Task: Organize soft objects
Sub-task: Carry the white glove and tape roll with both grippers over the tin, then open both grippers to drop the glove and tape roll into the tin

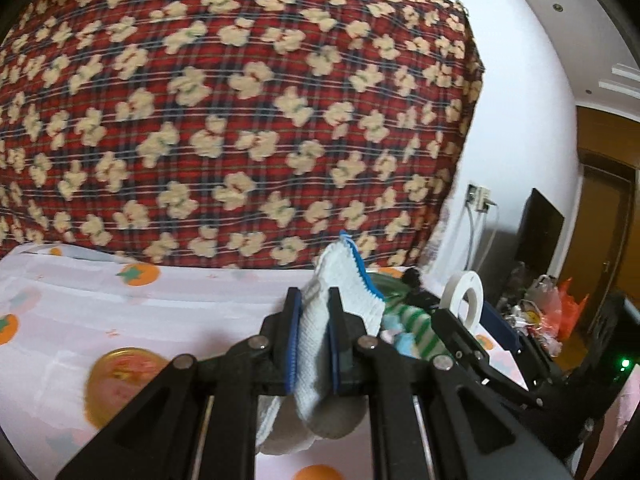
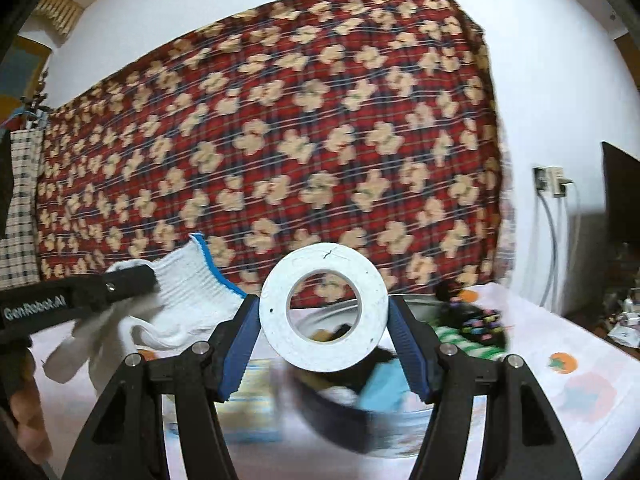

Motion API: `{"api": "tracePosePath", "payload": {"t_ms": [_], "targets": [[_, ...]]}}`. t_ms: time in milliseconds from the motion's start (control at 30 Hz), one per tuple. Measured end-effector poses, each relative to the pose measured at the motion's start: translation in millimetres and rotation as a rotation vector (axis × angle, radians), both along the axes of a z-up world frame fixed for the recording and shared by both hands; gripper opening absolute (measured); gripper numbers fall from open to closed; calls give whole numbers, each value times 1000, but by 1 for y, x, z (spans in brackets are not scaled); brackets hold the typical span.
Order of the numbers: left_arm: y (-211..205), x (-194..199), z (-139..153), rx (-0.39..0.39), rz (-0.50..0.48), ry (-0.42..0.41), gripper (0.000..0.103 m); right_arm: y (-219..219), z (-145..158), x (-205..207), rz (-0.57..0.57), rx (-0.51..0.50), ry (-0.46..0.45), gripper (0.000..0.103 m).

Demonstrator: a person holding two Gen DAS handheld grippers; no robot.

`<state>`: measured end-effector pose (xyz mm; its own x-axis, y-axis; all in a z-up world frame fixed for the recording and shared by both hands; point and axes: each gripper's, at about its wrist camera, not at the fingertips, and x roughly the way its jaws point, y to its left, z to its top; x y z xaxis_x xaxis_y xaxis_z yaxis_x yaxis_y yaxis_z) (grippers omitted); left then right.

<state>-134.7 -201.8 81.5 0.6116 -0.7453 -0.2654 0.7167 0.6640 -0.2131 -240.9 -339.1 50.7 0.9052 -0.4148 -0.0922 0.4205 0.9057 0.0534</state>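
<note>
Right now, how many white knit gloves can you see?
1 for certain: the white knit glove with blue cuff trim, pinched in the left hand-held gripper above the table. Its lower folds bunch up, so a second glove could hide there.

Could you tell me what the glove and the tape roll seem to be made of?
The glove in the left claw looks like knitted cotton or similar yarn, matte white, with ribbing and a blue stitched cuff edge. The tape roll in the right claw looks like wound white tape, matte and slightly scuffed; whether paper, cloth or foam is unclear.
</note>
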Motion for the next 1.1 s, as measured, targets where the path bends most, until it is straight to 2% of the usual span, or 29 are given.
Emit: {"api": "tracePosePath", "payload": {"t_ms": [267, 533, 767, 1100], "targets": [[-47, 0, 5, -25, -74, 32, 10, -53, 8, -20, -101, -18, -5, 66], [-96, 4, 6, -24, -115, 40, 10, -102, 14, -18, -160, -16, 14, 66], [-140, 19, -6, -5, -104, 65, 10, -147, 14, 8, -167, 11, 79, 66], [-186, 49, -36, 84, -54, 139, 10, -181, -4, 58, -128, 61, 221, 66]]}}
